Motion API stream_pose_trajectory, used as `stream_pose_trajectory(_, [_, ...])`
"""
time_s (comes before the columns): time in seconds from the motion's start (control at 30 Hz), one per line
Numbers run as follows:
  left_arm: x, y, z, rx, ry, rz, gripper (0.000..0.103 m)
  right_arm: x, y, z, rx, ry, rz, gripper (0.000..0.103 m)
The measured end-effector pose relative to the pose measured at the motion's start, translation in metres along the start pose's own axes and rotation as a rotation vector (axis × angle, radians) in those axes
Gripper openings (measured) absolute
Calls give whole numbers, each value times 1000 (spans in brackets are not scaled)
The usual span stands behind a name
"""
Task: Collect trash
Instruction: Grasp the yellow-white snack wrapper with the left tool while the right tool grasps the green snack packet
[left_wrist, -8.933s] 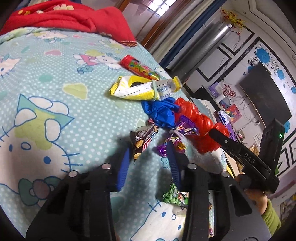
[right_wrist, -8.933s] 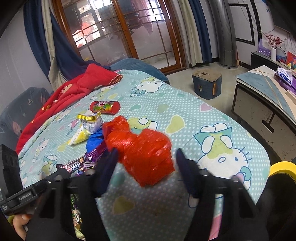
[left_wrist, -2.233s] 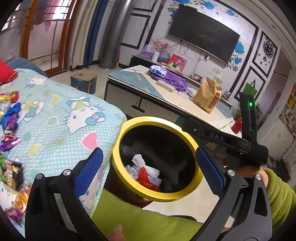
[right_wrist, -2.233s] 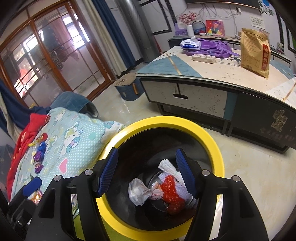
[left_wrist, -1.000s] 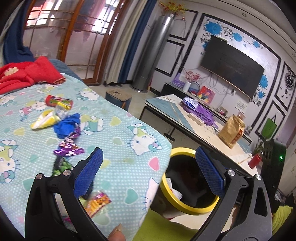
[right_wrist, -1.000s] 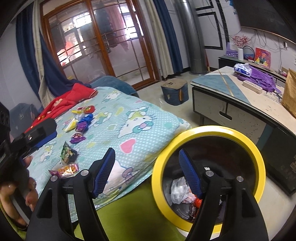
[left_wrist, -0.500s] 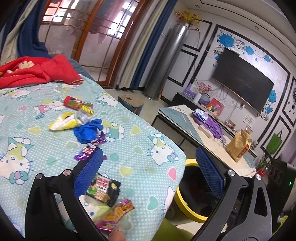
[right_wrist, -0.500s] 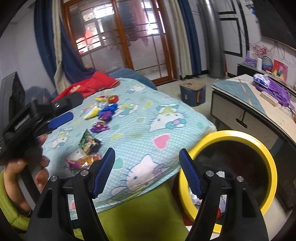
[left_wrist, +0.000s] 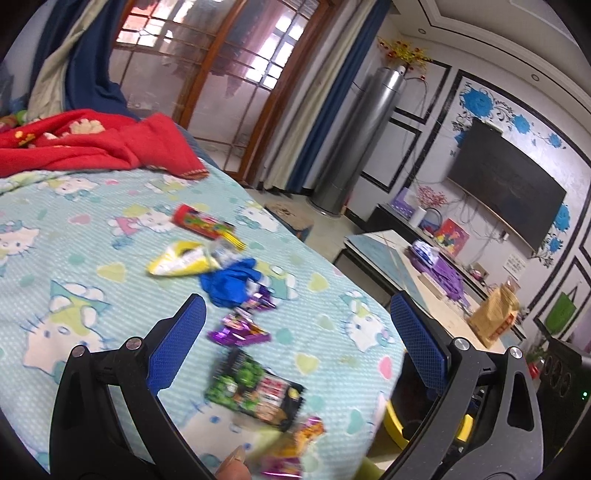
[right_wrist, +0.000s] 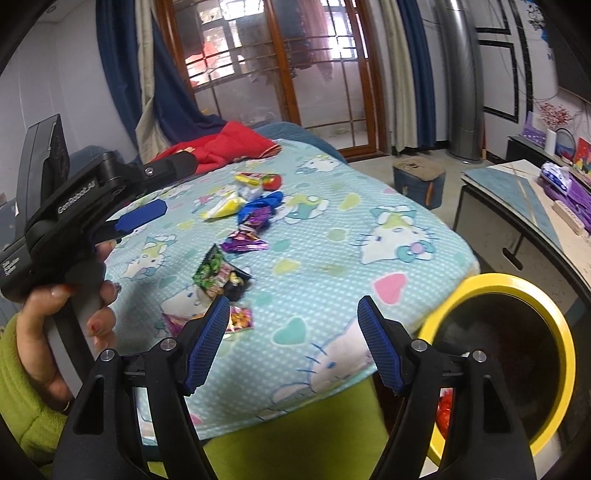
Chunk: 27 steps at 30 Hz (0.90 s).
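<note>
- Left gripper jaws spread wide, nothing between them; it hangs over the bed cover
- Right gripper likewise agape and empty
- Wrappers lie scattered on the cover; yellow-rimmed bin stands just beside the bed's edge

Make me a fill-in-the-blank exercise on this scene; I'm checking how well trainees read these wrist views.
1. The trash bin has a rim coloured ____.
2. Both the left gripper and the right gripper are open and hold ____.
3. The crumpled blue wrapper lies on the ____, next to a yellow packet.
4. The blanket heaped at the far end of the bed is ____.

Missing words: yellow; nothing; bed; red
</note>
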<state>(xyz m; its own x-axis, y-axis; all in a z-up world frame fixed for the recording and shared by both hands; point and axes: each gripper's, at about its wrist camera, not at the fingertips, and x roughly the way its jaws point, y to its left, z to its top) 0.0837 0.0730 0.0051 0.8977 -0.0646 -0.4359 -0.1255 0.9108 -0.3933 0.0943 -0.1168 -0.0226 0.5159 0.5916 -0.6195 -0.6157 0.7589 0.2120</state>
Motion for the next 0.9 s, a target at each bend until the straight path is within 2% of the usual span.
stream_pose_trajectory(0.33, [-3, 41, 13, -42, -25, 83, 92, 38, 26, 15, -18, 53, 84, 69])
stream_pose_trajectory(0.6, [8, 63, 17, -70, -30, 126, 92, 66, 34, 21, -5, 98, 106, 69])
stream_pose_trajectory(0.77, [25, 80, 18, -112, 1, 133, 92, 82, 38, 25, -6, 126, 111, 69])
stream_pose_trajectory(0.83, [32, 88, 19, -137, 16, 135, 90, 87, 38, 26, -5, 135, 111, 69])
stream_pose_trajectory(0.9, [40, 95, 20, -179, 31, 121, 83, 92, 40, 25, -12, 145, 108, 69])
